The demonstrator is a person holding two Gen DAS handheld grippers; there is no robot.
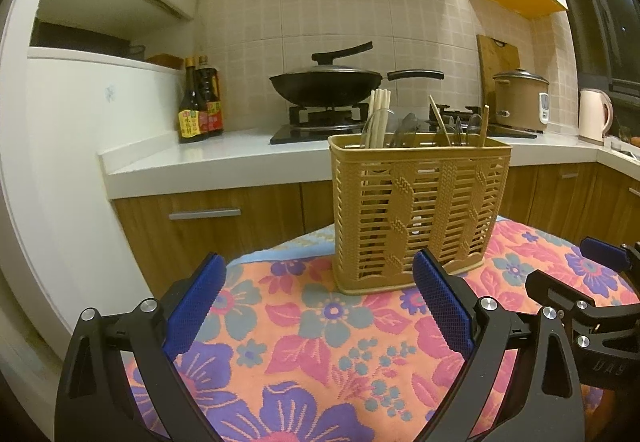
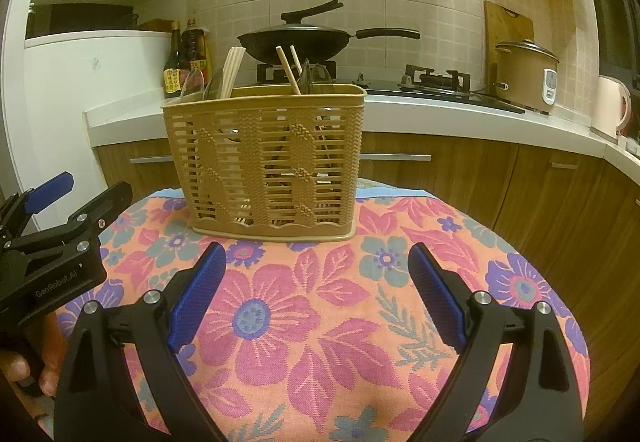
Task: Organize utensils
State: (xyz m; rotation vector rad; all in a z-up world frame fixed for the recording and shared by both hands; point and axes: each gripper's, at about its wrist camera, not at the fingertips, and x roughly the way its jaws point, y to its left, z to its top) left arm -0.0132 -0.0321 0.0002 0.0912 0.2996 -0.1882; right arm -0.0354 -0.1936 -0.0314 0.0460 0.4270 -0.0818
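- And here is the tan slatted utensil basket [image 1: 416, 213], upright on the floral cloth [image 1: 304, 342], square ahead of both grippers and touching neither.
- Inside it: a bundle of pale chopsticks [image 1: 379, 117] at the left end, standing almost straight, too tightly packed to count.
- Further right, 2 loose wooden sticks lean out of the basket; from the right wrist view they [image 2: 289, 69] tilt left over the rim.
- Clear and grey spoon or ladle heads [image 1: 408, 125] poke up between the sticks; the number is hard to call.
- Left gripper [image 1: 316, 306]: jaws spread wide, nothing between the blue pads, low over the cloth just short of the basket.
- Right gripper [image 2: 316, 294]: same story, jaws wide apart and empty, basket just beyond the tips.
- Each gripper shows at the edge of the other's view, and fingers [image 2: 16, 370] of a hand wrap the left one's handle.
- On the counter behind: 1 lidded black wok [image 1: 326, 81] on the stove, 2 dark sauce bottles [image 1: 200, 101] side by side, 1 brown rice cooker [image 1: 520, 99], 1 pale kettle [image 1: 594, 113], 1 cutting board [image 1: 498, 61] leaning on the tiles.
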